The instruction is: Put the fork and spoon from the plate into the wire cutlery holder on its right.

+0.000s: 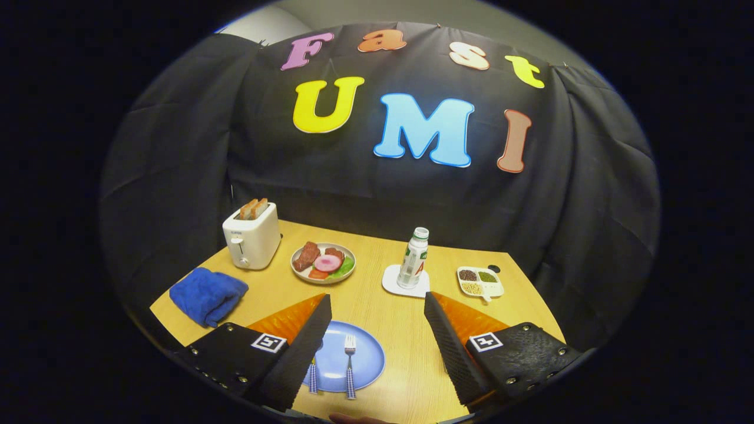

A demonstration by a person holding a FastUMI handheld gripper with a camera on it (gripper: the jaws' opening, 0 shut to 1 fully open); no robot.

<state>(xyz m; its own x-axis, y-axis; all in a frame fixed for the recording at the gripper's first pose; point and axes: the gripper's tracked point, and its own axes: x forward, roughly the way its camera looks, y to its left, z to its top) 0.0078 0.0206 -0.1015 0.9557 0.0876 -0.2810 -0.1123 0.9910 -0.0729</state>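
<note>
A wooden table [377,294] is spreading beneath the gripper [377,306], whose fingers are hanging wide apart, holding nothing. Between them, a fork [350,365] is lying on the blue plate [368,359].

- white toaster [251,237] holding toast
- blue cloth [207,295] near it
- food plate [323,263]
- bottle [413,259] upright on white coaster [393,284]
- divided dish [480,281] of grains
</note>
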